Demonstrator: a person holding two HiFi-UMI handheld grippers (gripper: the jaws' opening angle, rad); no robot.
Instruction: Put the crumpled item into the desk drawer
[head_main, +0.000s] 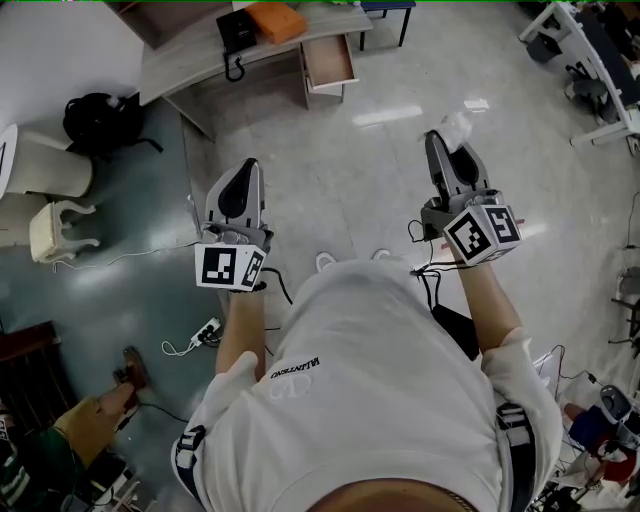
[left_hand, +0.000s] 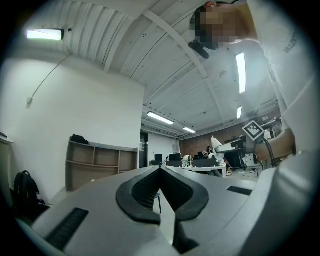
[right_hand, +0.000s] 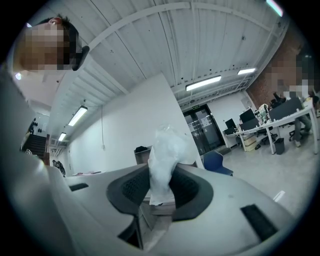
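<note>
White shirt (head_main: 370, 380) aside, the right tongs (head_main: 447, 140) pinch the crumpled item (head_main: 458, 126) between their pads, likely for carrying, the left tongs (head_main: 247, 170) are closed and empty, and the counter's (head_main: 190, 55) open drawer (head_main: 328, 60) lies well ahead of both.

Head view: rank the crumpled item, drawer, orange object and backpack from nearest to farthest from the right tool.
1. crumpled item, pinched in the right tool.
2. drawer, open, ahead-left at the desk.
3. orange object, on the desk, past the drawer.
4. backpack, far left, on the floor.
</note>
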